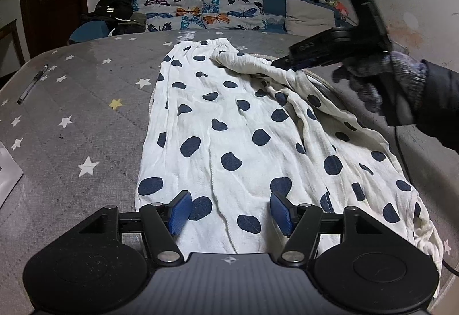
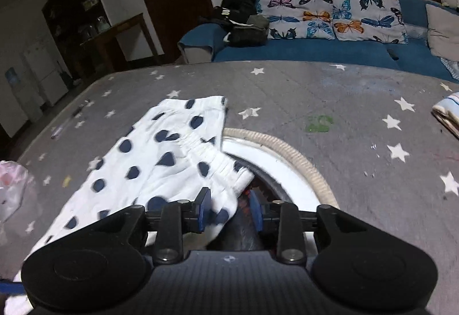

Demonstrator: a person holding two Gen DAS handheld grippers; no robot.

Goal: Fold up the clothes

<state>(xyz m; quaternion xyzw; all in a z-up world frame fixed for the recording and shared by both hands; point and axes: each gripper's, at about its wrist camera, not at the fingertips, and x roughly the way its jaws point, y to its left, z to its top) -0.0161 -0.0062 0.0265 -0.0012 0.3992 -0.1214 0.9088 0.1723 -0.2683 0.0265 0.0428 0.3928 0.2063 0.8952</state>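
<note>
White trousers with dark blue spots [image 1: 223, 125] lie lengthwise on the grey star-patterned table, waistband at the far end. My left gripper [image 1: 229, 211] is open above the near hem, touching nothing. My right gripper [image 1: 279, 62] shows in the left wrist view at the far right, holding up the waistband's right part, which is folded toward the middle. In the right wrist view the trousers [image 2: 160, 148] hang from my right gripper [image 2: 229, 211]; its blue pads [image 2: 204, 210] stand partly apart with the elastic waist edge between them.
A pen [image 1: 31, 84] lies at the table's left. A white round pad with a rope rim [image 2: 275, 151] lies under the trousers. Folded striped cloth [image 2: 447, 114] sits far right. A plastic bag [image 2: 14, 189] is at the left edge. A sofa with butterfly cushions [image 1: 200, 9] stands behind.
</note>
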